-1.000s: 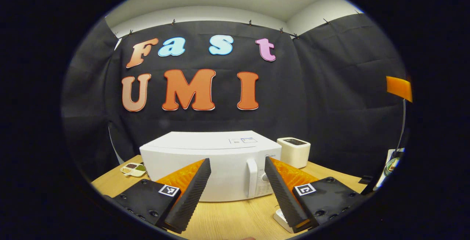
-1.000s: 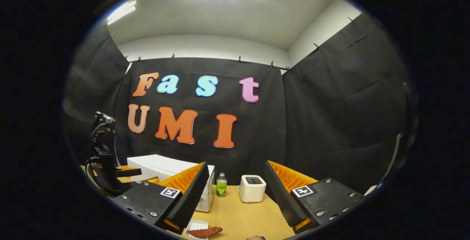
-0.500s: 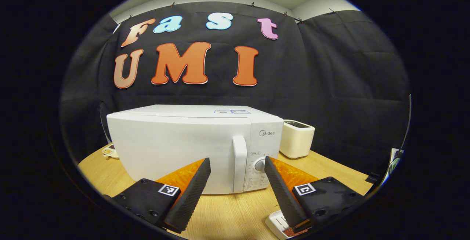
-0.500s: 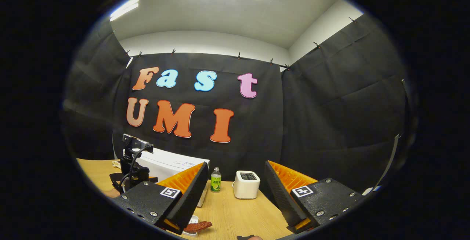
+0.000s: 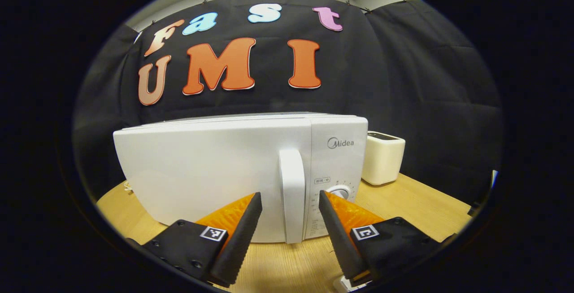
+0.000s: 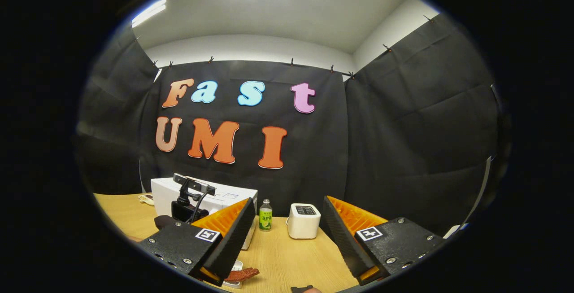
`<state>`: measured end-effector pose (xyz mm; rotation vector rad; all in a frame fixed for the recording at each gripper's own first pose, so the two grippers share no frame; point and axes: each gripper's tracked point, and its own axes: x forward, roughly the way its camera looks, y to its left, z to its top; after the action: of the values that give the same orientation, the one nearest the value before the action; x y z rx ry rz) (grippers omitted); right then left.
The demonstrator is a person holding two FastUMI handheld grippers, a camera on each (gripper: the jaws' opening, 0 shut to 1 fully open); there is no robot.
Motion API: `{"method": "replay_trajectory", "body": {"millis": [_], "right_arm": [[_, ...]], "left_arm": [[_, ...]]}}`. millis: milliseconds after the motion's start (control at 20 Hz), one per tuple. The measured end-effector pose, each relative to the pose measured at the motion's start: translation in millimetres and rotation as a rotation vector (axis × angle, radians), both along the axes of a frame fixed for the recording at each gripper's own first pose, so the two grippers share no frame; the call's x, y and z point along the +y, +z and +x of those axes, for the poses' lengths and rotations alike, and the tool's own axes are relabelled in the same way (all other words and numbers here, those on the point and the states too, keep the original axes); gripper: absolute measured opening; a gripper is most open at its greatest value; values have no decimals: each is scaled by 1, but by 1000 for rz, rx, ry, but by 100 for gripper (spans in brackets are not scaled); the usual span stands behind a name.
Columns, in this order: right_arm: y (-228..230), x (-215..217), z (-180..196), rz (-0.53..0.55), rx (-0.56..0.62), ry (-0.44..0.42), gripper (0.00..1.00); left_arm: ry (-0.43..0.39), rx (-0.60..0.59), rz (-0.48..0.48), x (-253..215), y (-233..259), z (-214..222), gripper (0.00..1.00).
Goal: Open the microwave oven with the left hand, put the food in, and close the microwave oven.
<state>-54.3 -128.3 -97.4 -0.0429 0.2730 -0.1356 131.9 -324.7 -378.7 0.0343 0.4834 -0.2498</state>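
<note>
The white microwave (image 5: 206, 172) stands on the wooden table (image 5: 417, 203) with its door shut. Its upright handle (image 5: 291, 181) lines up with the gap of my left gripper (image 5: 289, 198), which is open and close in front of it; I cannot tell whether a finger touches the handle. In the right gripper view the microwave (image 6: 166, 190) is at the left, with the left gripper (image 6: 188, 205) before it. My right gripper (image 6: 289, 202) is open and holds nothing. A reddish strip of food (image 6: 242, 275) lies on a small white tray, low between its fingers.
A small white box appliance (image 5: 382, 157) stands right of the microwave, also seen as the white box (image 6: 303, 220) in the right gripper view. A green bottle (image 6: 265, 216) stands between it and the microwave. Black cloth walls close the booth behind.
My left gripper has come forward and lower toward the microwave door, so the handle now sits in line with its open fingers. The right gripper has hardly moved.
</note>
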Motion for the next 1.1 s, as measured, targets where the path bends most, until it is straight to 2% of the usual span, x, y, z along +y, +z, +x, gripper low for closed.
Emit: {"method": "replay_trajectory", "body": {"millis": [150, 200, 300, 400, 450, 500, 750, 1100], "right_arm": [[-5, -2, 1, 10, 6, -1, 95], [-6, -2, 3, 7, 6, -2, 95], [-9, -3, 4, 11, 11, -6, 95], [-9, 1, 4, 21, 12, 0, 95], [-11, 0, 2, 19, 13, 2, 95], [-11, -1, 1, 11, 15, -1, 95], [-11, -3, -4, 4, 22, -11, 95], [-15, 0, -8, 10, 38, -7, 95]], "left_arm": [[39, 14, 3, 4, -9, 2, 77], [40, -3, 6, 3, -7, 5, 68], [71, 11, 24, 5, -15, 3, 68], [71, 22, -8, -5, -15, -1, 43], [71, 17, 9, -3, -16, 2, 29], [76, 16, 12, -2, -15, 1, 34], [57, 20, 9, -5, -17, 3, 18], [31, 57, -1, -2, -16, -8, 15]]}}
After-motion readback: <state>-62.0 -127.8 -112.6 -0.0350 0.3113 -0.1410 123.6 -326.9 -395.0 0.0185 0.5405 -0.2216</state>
